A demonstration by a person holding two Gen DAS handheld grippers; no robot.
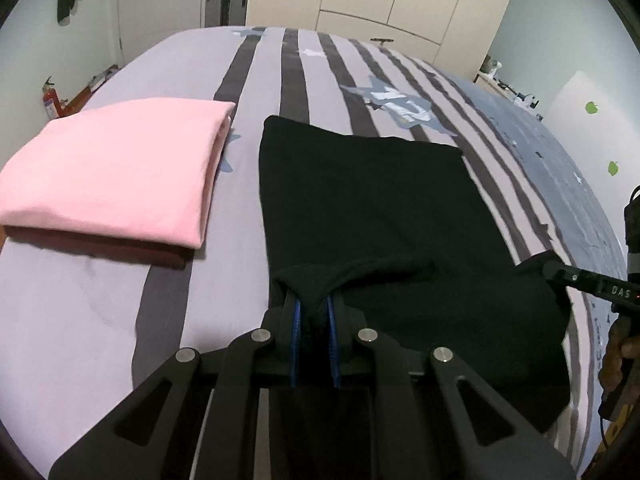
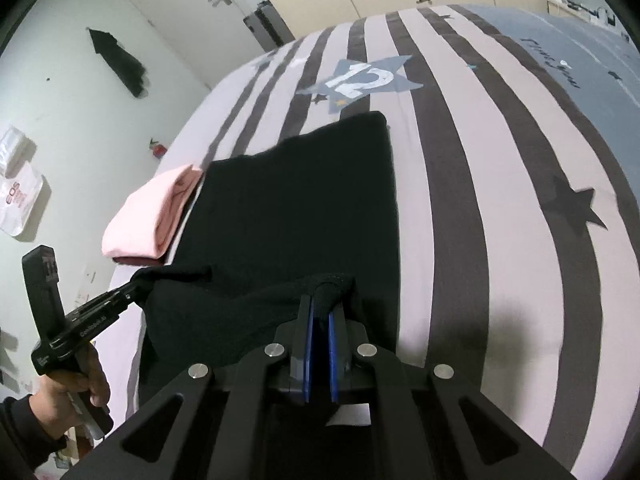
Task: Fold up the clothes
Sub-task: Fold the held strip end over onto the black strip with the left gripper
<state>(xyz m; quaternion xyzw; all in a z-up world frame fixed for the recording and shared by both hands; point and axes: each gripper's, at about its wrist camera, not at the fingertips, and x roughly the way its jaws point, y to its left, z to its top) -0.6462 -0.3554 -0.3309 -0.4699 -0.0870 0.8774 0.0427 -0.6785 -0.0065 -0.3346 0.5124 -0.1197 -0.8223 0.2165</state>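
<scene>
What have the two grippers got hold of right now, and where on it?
Both hold the black garment: left gripper and right gripper each pinch a near-edge corner.

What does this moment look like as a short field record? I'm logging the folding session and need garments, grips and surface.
surface: bed with striped cover
garment in work: black garment, far part flat on the bed, near edge lifted
left gripper: shut on the black garment's near edge
right gripper: shut on the same edge, other corner
finished pile: pink garment folded, atop a dark red garment, left of the black one
</scene>
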